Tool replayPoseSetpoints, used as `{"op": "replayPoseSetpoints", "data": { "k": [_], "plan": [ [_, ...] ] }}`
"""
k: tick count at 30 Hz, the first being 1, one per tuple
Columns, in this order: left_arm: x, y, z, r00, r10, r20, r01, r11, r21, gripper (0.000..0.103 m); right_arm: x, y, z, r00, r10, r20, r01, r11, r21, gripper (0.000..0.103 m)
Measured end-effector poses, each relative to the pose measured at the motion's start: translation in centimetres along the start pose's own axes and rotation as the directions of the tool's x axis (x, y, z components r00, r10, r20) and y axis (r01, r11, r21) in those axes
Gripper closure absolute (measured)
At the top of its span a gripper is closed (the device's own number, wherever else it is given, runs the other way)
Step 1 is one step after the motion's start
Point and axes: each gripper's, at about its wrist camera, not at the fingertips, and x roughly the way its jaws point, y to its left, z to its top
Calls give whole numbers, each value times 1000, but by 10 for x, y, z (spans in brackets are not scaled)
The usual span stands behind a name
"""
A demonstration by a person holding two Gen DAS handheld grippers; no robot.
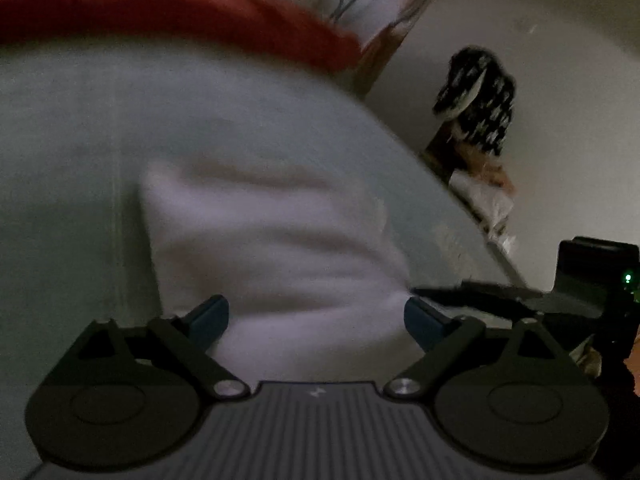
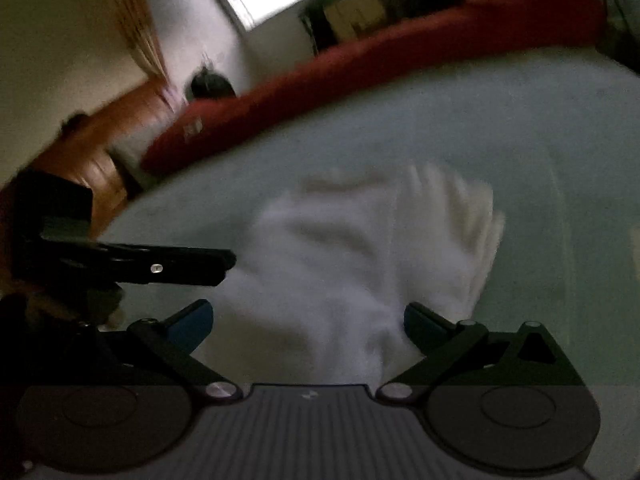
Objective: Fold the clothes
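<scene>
A white garment (image 1: 272, 240) lies crumpled on a pale blue-grey surface (image 1: 80, 140), blurred in both views. My left gripper (image 1: 316, 318) is open, its blue-padded fingers wide apart just above the garment's near edge, nothing between them. In the right wrist view the same white garment (image 2: 360, 252) spreads ahead of my right gripper (image 2: 308, 322), which is also open and empty over the cloth's near part. The left gripper (image 2: 180, 266) shows as a dark bar at the left of the right wrist view; the right gripper (image 1: 520, 296) pokes in at the right of the left wrist view.
A red cushion or bolster (image 1: 180, 12) runs along the far edge of the surface, seen as the red bolster (image 2: 360, 76) in the right view. A black-and-white patterned garment (image 1: 476, 96) hangs by the wall. Brown wooden furniture (image 2: 100, 148) stands at left.
</scene>
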Motion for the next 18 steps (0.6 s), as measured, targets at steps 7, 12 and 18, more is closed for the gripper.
{"op": "replayPoseSetpoints", "data": {
  "k": [7, 12, 18],
  "plan": [
    [-48, 3, 2, 994, 45, 98, -40, 998, -53, 7, -29, -7, -2, 999, -28, 26, 27, 999, 29, 0],
    [-55, 35, -15, 997, 34, 70, -17, 973, -231, 7, -31, -46, -12, 1000, 27, -4, -25, 972, 233, 0],
    [-35, 71, -40, 997, -51, 61, 72, 903, -424, 8, -16, -83, -26, 992, 125, -9, -107, 889, 446, 0]
  ]
}}
